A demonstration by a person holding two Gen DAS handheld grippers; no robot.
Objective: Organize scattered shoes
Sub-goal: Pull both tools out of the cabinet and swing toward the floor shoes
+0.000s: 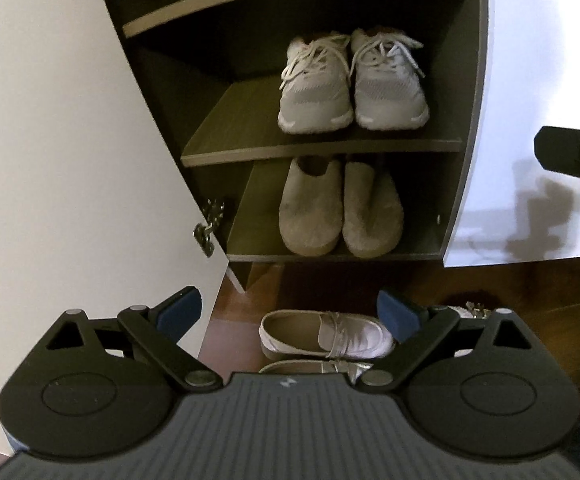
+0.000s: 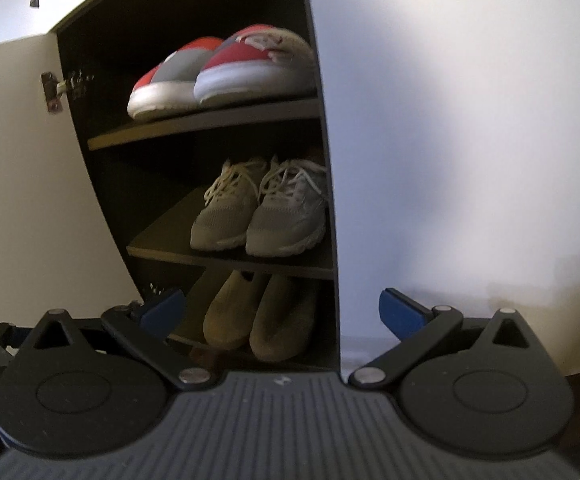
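Left wrist view: my left gripper [image 1: 290, 316] wide open, over silver loafers [image 1: 326, 338] on floor.
Cabinet [image 1: 322, 148]: white sneakers [image 1: 354, 84], tan slippers [image 1: 340, 208].
Right gripper [image 2: 281, 316]: open, empty.

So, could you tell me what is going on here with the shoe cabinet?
A person holds two grippers before an open shoe cabinet. Three pairs sit shelved: red slip-ons on top, grey sneakers in the middle, tan slippers at the bottom. A pair of pale loafers lies on the floor. The left gripper hovers open above them; the right gripper is open and empty.
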